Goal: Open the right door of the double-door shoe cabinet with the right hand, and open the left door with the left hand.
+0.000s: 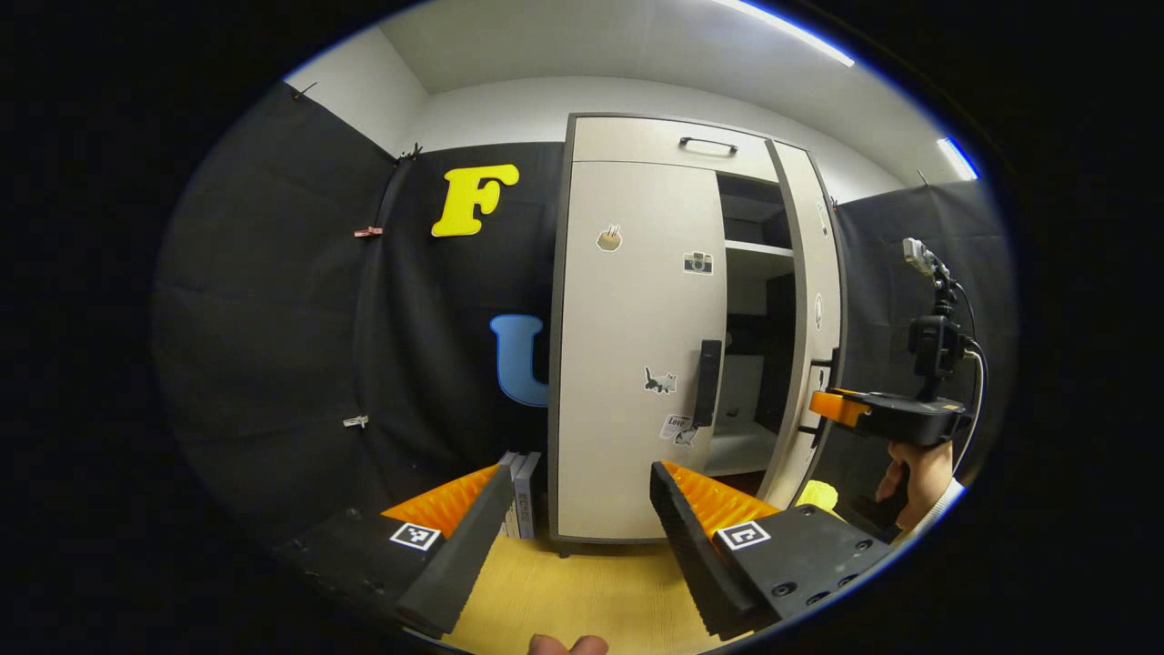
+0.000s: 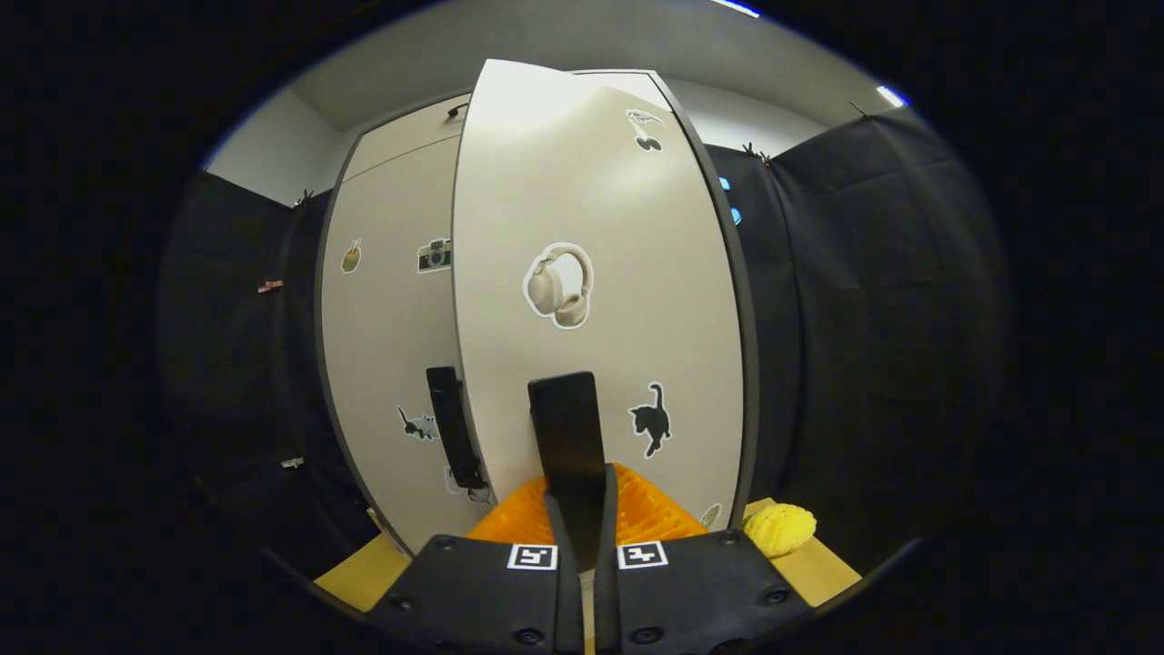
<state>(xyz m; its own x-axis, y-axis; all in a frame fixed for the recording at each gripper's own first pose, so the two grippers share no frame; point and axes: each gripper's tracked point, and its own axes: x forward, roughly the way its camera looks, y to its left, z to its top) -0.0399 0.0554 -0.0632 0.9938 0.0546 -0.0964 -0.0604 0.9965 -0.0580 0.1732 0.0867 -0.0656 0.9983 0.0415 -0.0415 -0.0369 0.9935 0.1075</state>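
The shoe cabinet (image 1: pixel 637 346) stands upright on a pale wooden floor (image 1: pixel 582 591) against the booth's black cloth wall. In the left gripper view its left door (image 1: pixel 637 355) is closed and carries several stickers and a dark vertical handle (image 1: pixel 707 382) near its inner edge, while the right door (image 1: pixel 814 309) is swung partly outward, so that shelves (image 1: pixel 755 247) show in the gap between the two doors. The left gripper (image 1: pixel 582 491) hangs in front of the closed left door, apart from it, with its fingers (image 1: pixel 677 509) spread wide and nothing between them. Farther right in the same view the right gripper (image 1: pixel 832 407) reaches the edge of the right door, held by a hand (image 1: pixel 918 473) with a light sleeve. In the right gripper view the right door's handle (image 2: pixel 568 437) sits between the fingers (image 2: pixel 582 509) of that gripper, which are drawn close together around the handle's lower end; they appear to press on it from both sides, though the contact itself is hard to make out. A headphone sticker (image 2: pixel 559 285) and a black cat sticker (image 2: pixel 651 418) mark this door's face. A yellow ridged object (image 2: pixel 778 529) lies on the floor just beside the cabinet's right lower corner, and some books (image 1: pixel 520 491) stand at its left lower corner.
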